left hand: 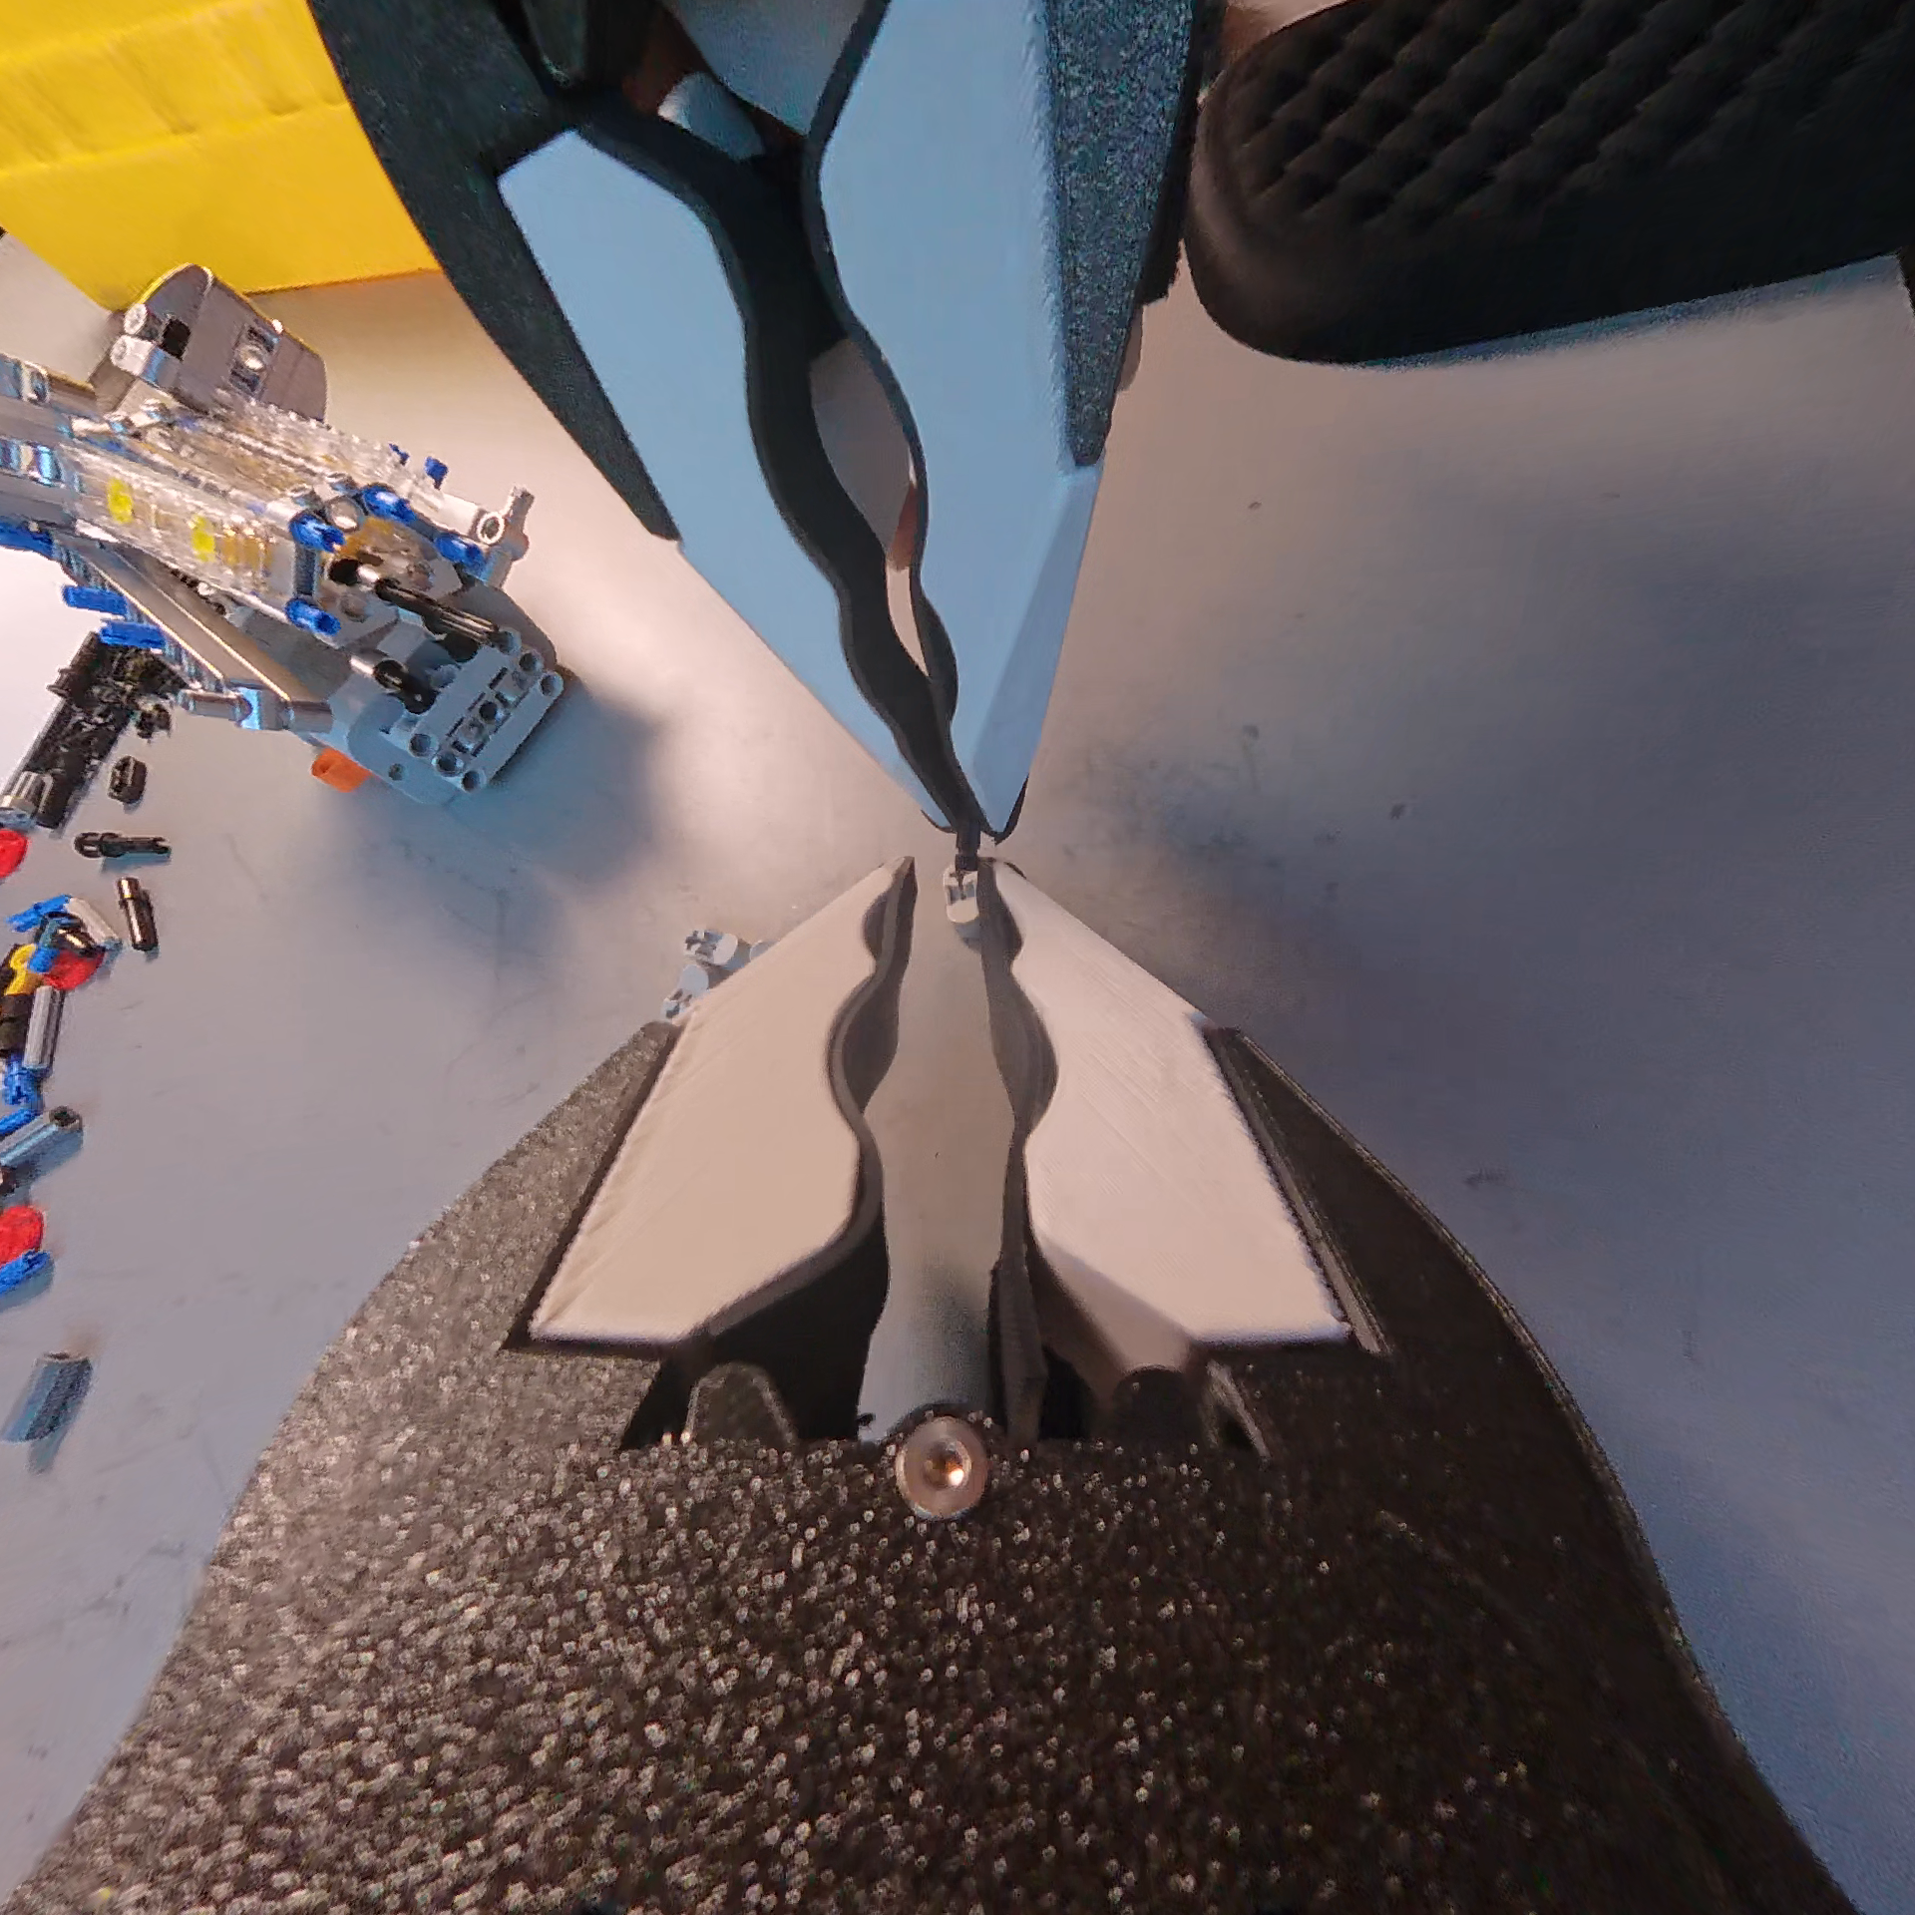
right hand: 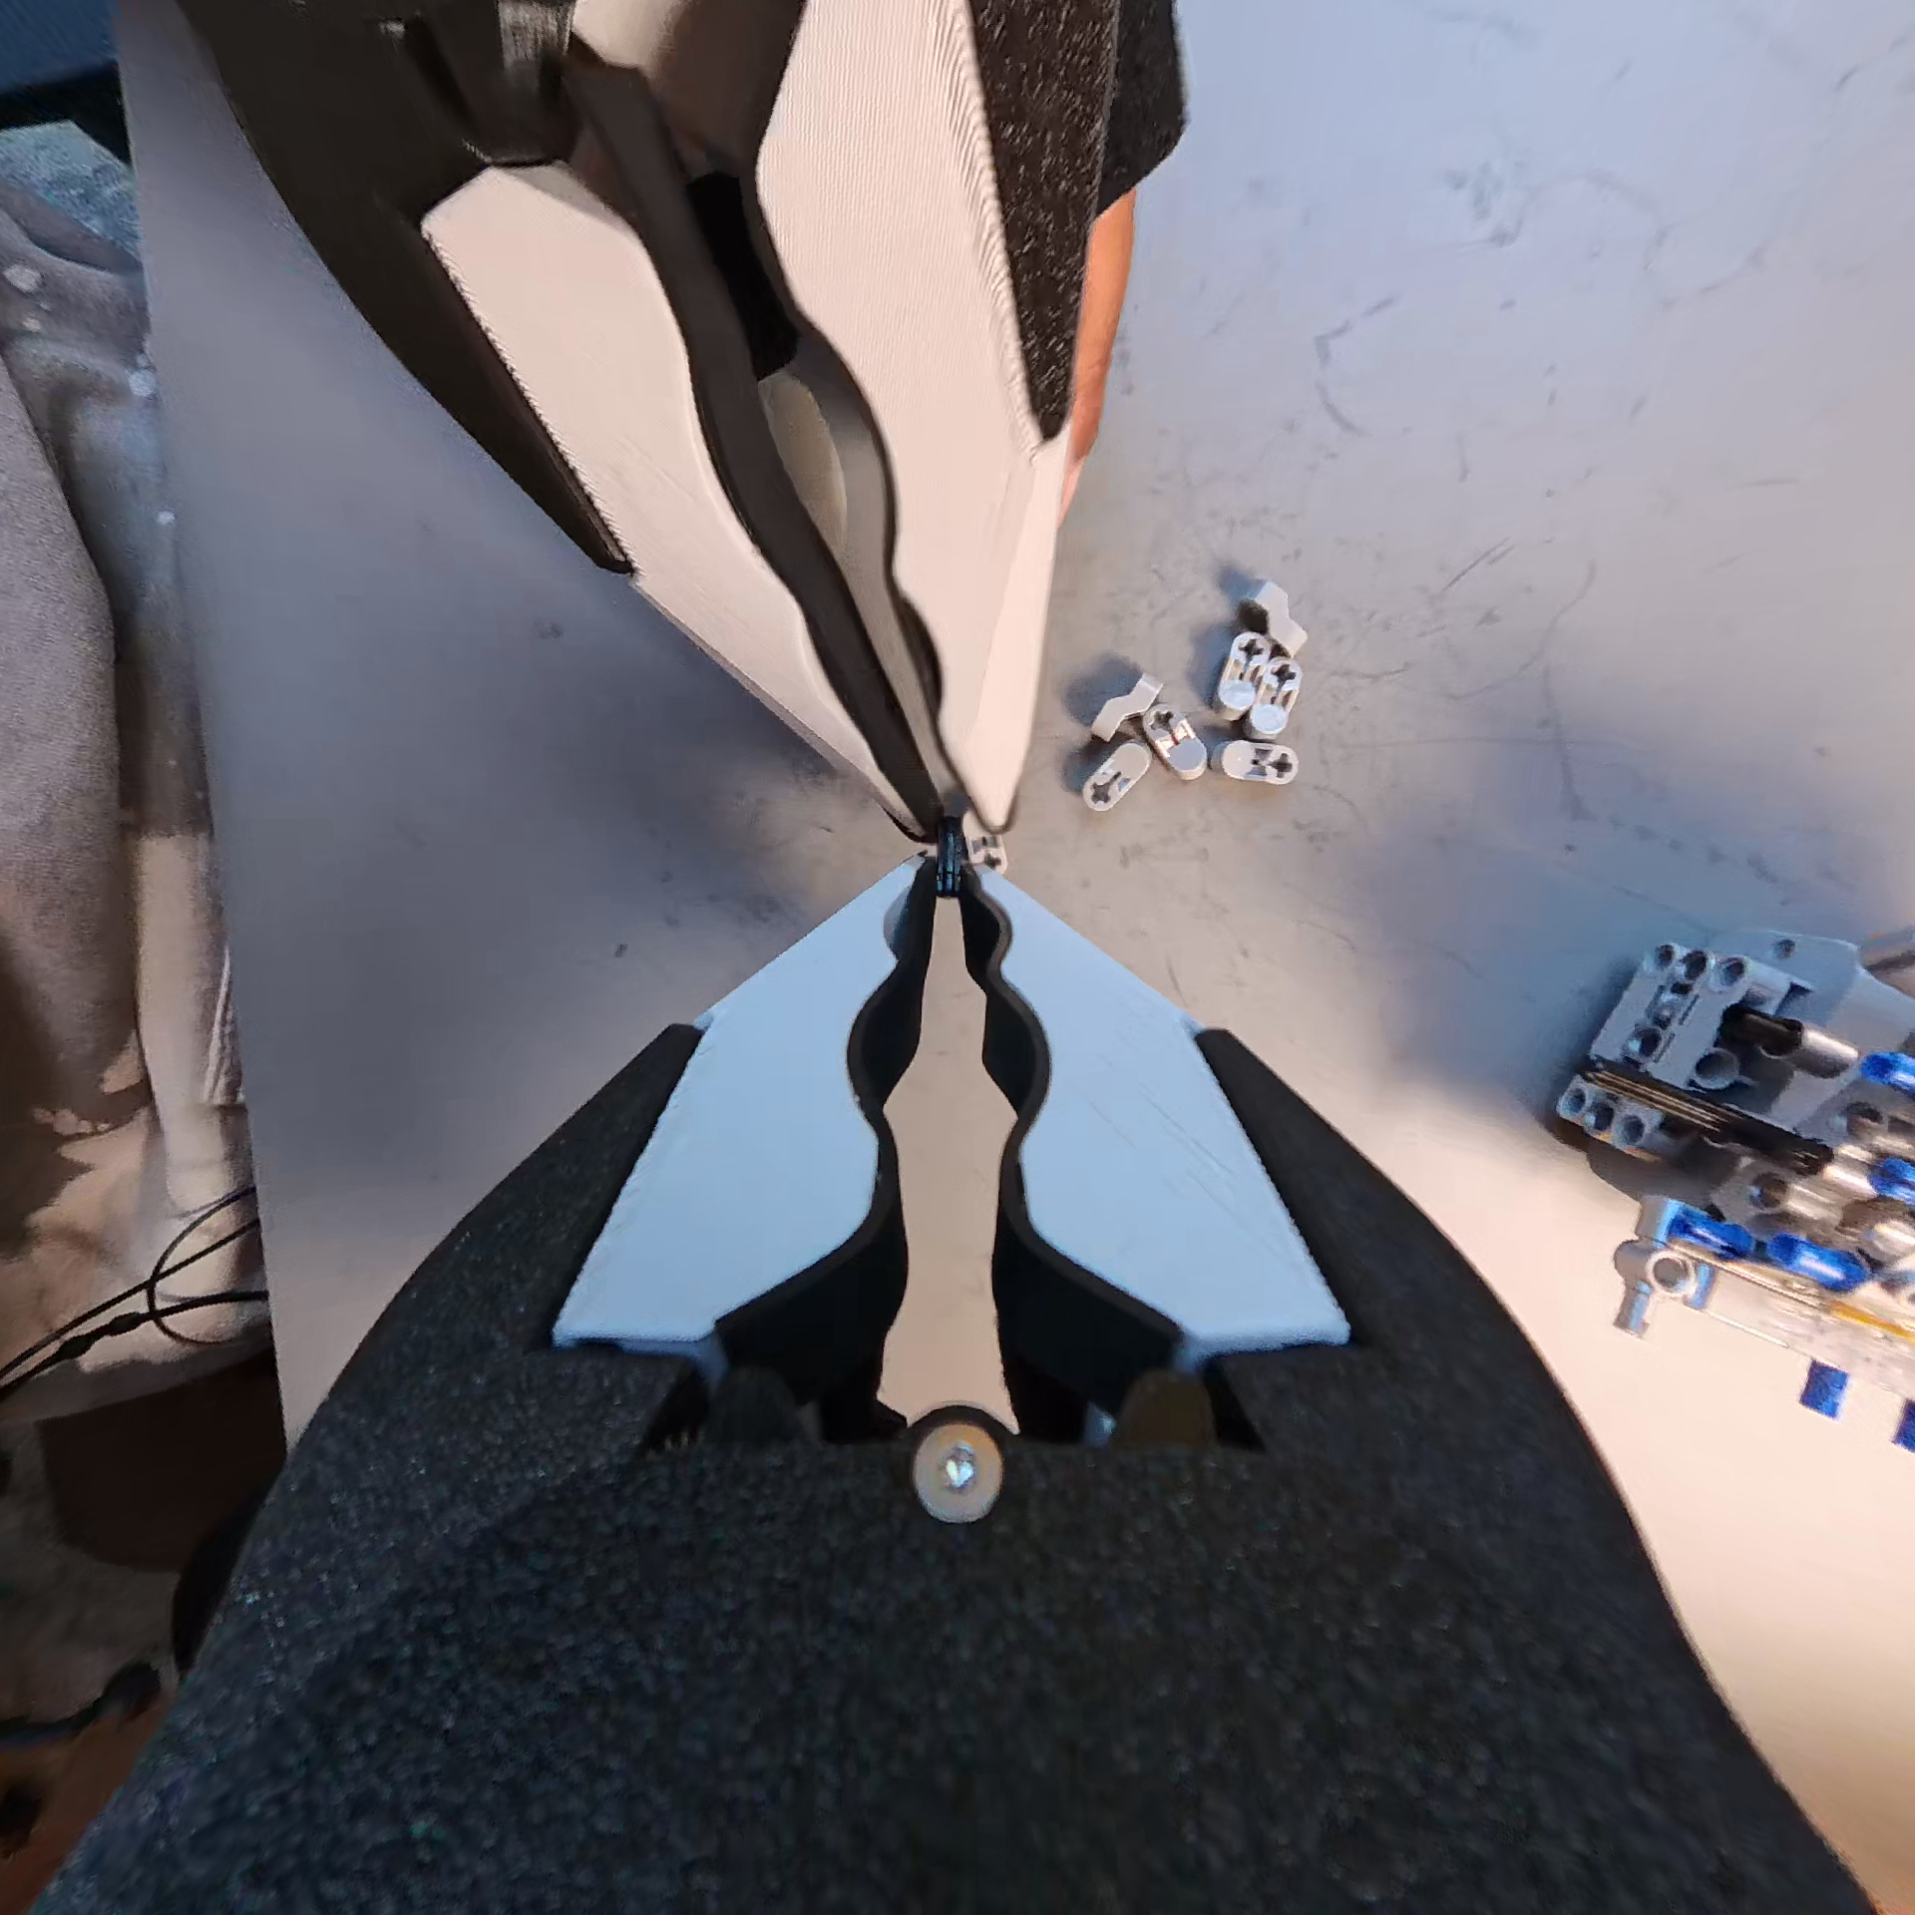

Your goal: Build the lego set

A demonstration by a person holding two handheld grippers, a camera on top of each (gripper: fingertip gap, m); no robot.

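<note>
where the two tips meet, a small black plastic pin (right hand: 948,865) is pinched in the right gripper (right hand: 945,881), beside a tiny light grey connector piece (left hand: 962,899) held against one finger of the narrowly parted left gripper (left hand: 951,876). slight misalignment could pop either loose (both grips look marginal). grey tabletop (left hand: 1451,829) lies open nearby; spare grey connectors (right hand: 1202,715) and grey-and-blue brick model (left hand: 311,580) sit aside.

Grey scuffed table (right hand: 1451,311), brick-built model (left hand: 311,580), loose grey connectors (right hand: 1192,715), scattered small pieces (left hand: 62,995)
</note>
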